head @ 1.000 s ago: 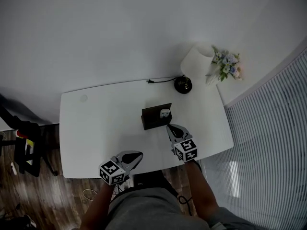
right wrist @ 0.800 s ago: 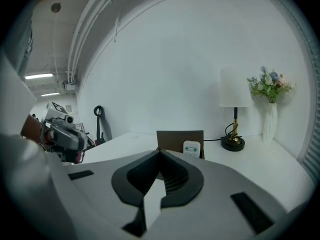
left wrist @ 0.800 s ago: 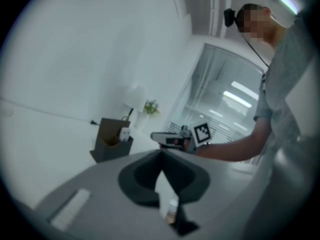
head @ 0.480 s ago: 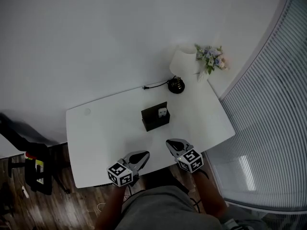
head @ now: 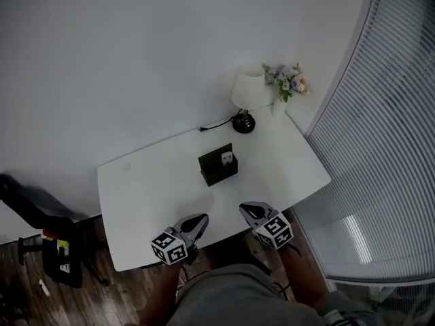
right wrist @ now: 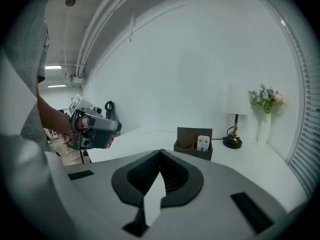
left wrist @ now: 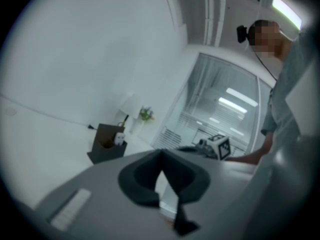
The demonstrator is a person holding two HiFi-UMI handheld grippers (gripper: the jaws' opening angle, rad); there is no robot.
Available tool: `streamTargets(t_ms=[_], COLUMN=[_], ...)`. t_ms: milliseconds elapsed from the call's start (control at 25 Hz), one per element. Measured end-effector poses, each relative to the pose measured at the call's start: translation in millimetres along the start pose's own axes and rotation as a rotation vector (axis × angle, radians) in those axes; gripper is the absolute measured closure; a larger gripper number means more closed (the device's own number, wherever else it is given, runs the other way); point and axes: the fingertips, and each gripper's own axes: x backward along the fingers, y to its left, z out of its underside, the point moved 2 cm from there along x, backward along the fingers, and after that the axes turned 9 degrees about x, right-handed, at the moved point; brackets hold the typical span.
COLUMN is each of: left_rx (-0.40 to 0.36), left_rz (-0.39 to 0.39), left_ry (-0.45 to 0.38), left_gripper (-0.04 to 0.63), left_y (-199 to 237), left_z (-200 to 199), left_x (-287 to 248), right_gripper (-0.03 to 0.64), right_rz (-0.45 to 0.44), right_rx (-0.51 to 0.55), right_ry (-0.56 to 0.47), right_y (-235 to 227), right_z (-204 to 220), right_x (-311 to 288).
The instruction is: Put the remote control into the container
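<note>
The white remote control stands upright in the right-hand pocket of the dark brown container at the middle of the white table. Both grippers hover at the table's near edge, well short of the container. My left gripper has its jaws together with nothing in them, and so does my right gripper. The left gripper view shows the container and remote far ahead. In the right gripper view the container holds the remote, and the left gripper is at the left.
A lamp with a black base and cord stands at the table's back right, beside a vase of flowers. Window blinds run along the right. A dark chair stands on the wooden floor at the left.
My right gripper has drawn back from beside the container to the table's near edge. The left gripper has risen slightly. The remote stays in the container throughout, and the head view has shifted.
</note>
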Motion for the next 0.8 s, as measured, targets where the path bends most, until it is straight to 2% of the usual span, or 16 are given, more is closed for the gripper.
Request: streamTargets(t_ms=[800], left_rx=[0.001], left_rz=[0.002], left_ry=[-0.024], left_gripper=[0.597], left_y=[-7], left_z=[3], left_x=[16], right_gripper=[0.600], right_rz=[0.009], right_rx=[0.043], right_ry=[0.013], right_y=[14], right_z=[1], right_x=[13])
